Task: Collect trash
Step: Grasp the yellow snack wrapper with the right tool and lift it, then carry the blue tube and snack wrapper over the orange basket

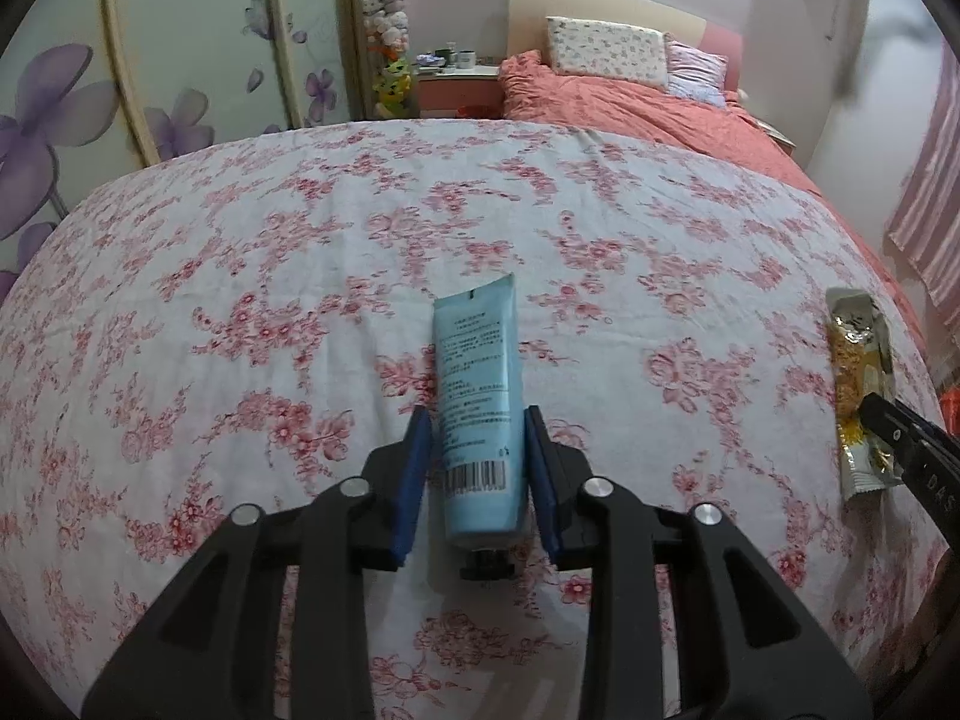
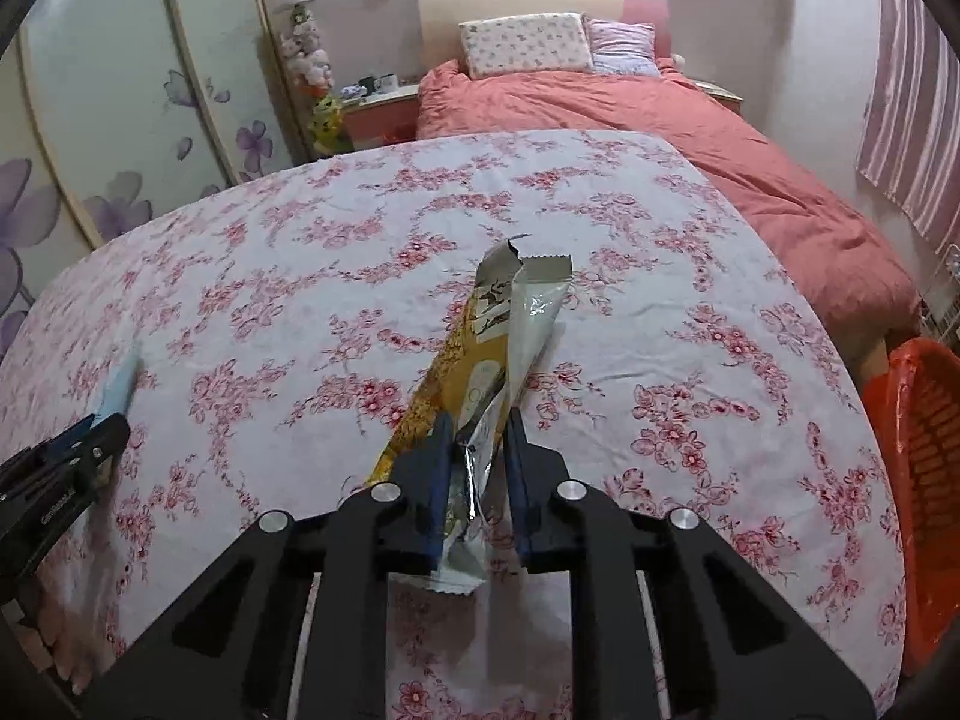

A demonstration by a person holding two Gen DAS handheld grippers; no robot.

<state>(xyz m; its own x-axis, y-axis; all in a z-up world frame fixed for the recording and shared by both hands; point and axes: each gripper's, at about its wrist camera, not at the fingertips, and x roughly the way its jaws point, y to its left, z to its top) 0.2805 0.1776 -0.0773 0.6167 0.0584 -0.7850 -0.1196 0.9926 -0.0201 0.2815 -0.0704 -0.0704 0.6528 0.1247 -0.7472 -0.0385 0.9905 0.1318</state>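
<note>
A light blue tube [image 1: 479, 396] with a black cap and a barcode lies on the flowered cloth, cap end toward me. My left gripper [image 1: 478, 420] has its blue pads on both sides of the tube and is shut on it. A torn yellow and silver snack wrapper [image 2: 486, 372] stands up between the pads of my right gripper [image 2: 477, 426], which is shut on it. The wrapper also shows in the left wrist view [image 1: 861, 378] at the right edge. The tube's tip [image 2: 120, 387] and the left gripper show at the left of the right wrist view.
An orange plastic basket [image 2: 924, 480] stands at the right, below the cloth's edge. The flowered cloth [image 1: 300, 252] covers the whole surface. A bed with a salmon duvet [image 2: 690, 138] and pillows lies beyond. A wardrobe with purple flowers [image 1: 72, 120] is on the left.
</note>
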